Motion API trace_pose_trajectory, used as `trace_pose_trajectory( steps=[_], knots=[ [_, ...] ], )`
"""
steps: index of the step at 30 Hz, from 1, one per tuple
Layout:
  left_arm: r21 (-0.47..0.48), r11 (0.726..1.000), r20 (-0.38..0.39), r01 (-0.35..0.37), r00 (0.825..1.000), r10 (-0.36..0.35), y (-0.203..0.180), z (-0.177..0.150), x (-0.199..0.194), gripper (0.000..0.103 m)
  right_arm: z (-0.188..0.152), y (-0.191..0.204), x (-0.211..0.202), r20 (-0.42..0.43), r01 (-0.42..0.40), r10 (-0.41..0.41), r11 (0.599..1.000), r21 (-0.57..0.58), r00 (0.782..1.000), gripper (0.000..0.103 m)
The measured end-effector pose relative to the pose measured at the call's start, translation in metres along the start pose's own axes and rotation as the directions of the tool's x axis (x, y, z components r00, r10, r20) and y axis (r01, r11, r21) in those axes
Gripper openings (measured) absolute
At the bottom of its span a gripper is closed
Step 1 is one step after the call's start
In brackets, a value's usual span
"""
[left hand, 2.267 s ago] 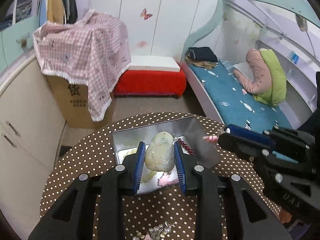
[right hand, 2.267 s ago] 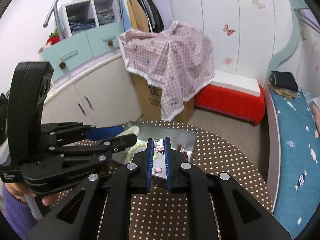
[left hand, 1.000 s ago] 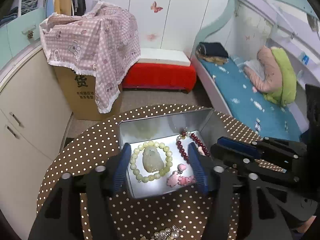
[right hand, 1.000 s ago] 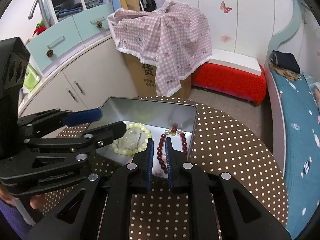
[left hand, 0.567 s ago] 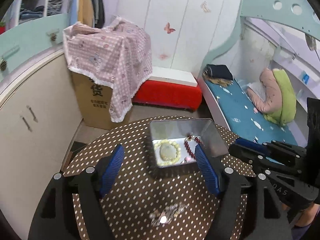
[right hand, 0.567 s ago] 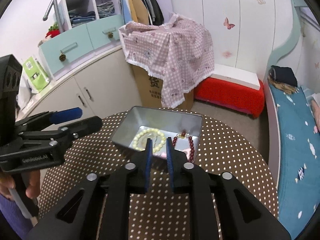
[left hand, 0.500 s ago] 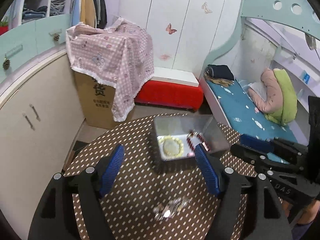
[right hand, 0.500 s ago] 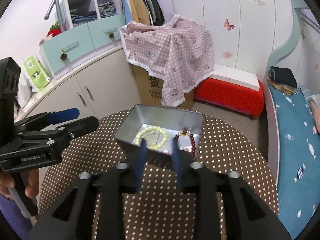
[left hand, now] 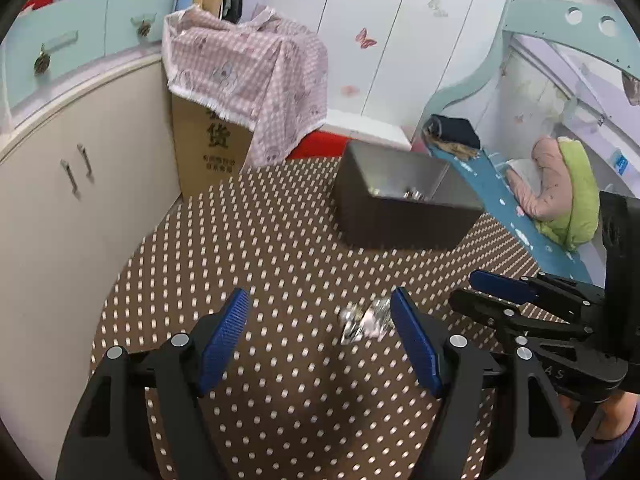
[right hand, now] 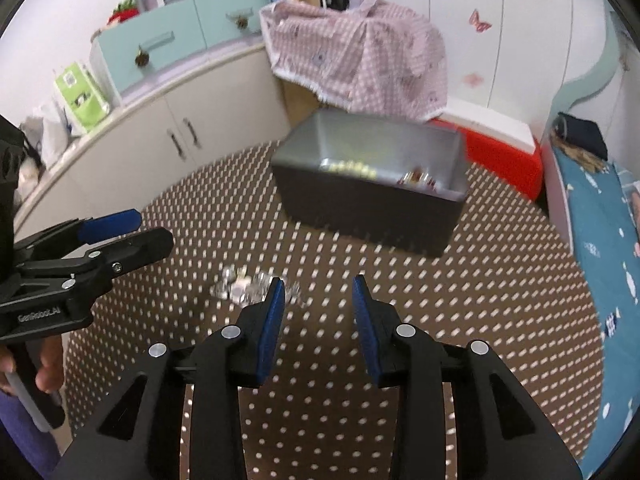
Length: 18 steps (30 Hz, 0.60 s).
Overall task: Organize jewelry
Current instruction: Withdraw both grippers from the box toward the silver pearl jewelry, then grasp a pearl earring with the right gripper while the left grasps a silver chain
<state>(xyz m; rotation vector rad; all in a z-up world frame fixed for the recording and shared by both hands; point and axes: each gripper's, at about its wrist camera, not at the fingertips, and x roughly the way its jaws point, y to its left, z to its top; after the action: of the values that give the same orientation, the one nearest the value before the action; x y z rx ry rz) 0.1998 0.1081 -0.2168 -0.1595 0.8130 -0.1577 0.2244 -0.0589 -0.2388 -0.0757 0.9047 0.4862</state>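
Both grippers drawn back from metal tin (left hand: 404, 216), jaws released, glittery jewelry cluster (left hand: 366, 320) on dotted tablecloth (left hand: 256, 248)

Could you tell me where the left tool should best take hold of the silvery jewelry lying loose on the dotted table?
Probably across the bunched middle of the silvery jewelry, coming down from above. It lies flat as a small irregular heap on the table, nearer the left tool's right pad, so shift that way first. Blur hides finer detail.
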Motion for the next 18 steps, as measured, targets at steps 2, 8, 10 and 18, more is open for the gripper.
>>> trace_pose_trajectory(
  steps=[2,8,10,18],
  knots=[
    [-0.016,1.0,-0.013,0.01,1.0,-0.01,0.003,-0.007,0.003,0.071,-0.005,0.004,0.009,-0.015,0.001,-0.001,1.0,-0.006,1.0,0.035],
    [-0.016,1.0,-0.028,-0.017,0.999,0.016,0.011,-0.018,0.007,0.071,-0.006,0.01,0.028,-0.042,-0.009,0.008,1.0,-0.019,0.999,0.035],
    [-0.025,1.0,-0.029,-0.01,1.0,0.009,0.013,-0.019,0.008,0.071,-0.004,0.012,0.031,-0.047,-0.012,0.011,1.0,-0.024,0.999,0.034],
    [-0.024,1.0,-0.035,-0.005,0.999,0.004,0.019,-0.019,0.01,0.071,0.003,0.022,0.046,-0.056,-0.021,0.019,0.999,-0.043,0.998,0.028]
  ],
)
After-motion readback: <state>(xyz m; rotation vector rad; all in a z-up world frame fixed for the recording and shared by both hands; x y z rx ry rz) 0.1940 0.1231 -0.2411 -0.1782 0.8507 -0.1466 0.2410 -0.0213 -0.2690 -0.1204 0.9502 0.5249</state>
